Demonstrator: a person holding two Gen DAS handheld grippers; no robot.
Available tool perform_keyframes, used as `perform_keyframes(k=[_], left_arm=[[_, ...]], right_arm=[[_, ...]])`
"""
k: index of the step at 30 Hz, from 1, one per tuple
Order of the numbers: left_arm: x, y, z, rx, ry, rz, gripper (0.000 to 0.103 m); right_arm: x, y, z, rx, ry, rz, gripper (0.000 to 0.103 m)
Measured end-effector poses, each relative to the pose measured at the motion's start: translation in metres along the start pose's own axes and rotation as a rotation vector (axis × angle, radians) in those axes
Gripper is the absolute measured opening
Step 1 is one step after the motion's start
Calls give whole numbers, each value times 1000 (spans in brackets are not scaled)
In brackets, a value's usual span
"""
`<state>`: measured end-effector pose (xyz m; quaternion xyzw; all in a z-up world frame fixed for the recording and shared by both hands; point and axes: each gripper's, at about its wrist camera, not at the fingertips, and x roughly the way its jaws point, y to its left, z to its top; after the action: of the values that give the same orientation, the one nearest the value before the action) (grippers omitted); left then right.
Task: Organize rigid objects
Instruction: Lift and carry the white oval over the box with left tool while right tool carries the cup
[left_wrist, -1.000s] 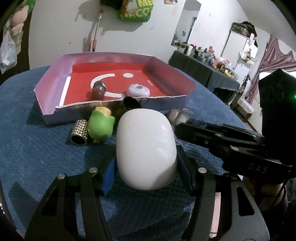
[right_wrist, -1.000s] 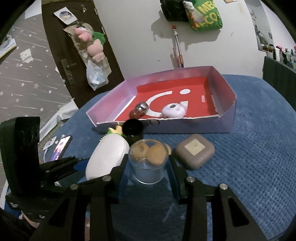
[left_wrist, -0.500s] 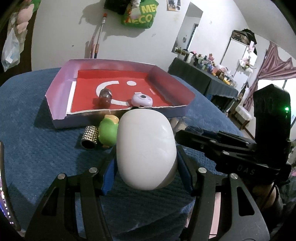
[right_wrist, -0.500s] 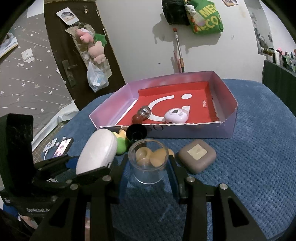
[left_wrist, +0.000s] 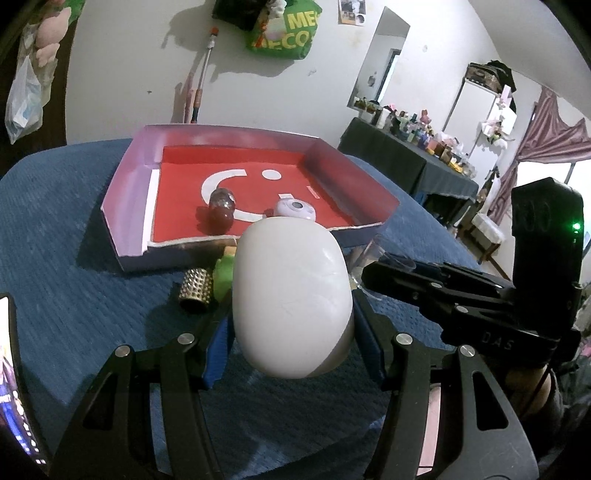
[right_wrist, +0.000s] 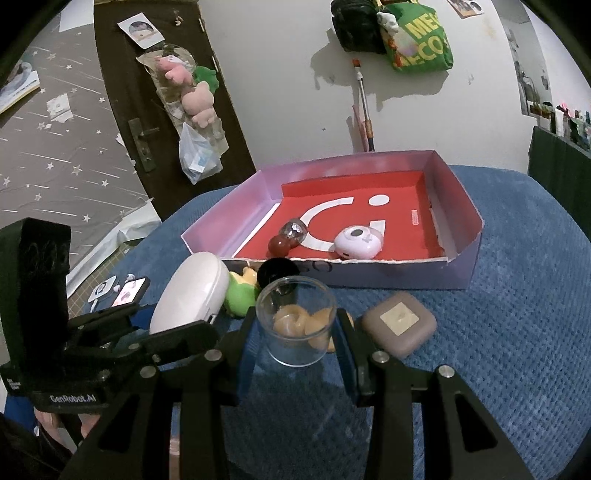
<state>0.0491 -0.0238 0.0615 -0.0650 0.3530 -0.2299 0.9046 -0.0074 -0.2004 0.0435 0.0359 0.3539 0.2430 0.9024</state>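
Note:
My left gripper is shut on a big white oval case, held clear of the blue cloth; the same white case shows in the right wrist view. My right gripper is shut on a clear cup with tan pieces inside. Just beyond both stands a shallow lilac box with a red floor, holding a dark red ball toy and a pale round gadget. A green toy, a black cap and a gold perforated cylinder lie before the box.
A brown square case lies on the blue cloth right of the cup. A lit phone rests at the table's left edge. Behind the box are a wall, a door hung with bags, and a cluttered side table.
The left gripper has risen a little with the white case, which now stands off the cloth and hides more of the green toy. The right gripper and cup have stayed put.

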Motion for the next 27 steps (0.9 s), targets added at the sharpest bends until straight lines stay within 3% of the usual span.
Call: perform_keyframes(k=[27], left_arm=[[13,17,53,18,41,30,57]], right_arm=[[17,-9,58,-58,-1,8,41]])
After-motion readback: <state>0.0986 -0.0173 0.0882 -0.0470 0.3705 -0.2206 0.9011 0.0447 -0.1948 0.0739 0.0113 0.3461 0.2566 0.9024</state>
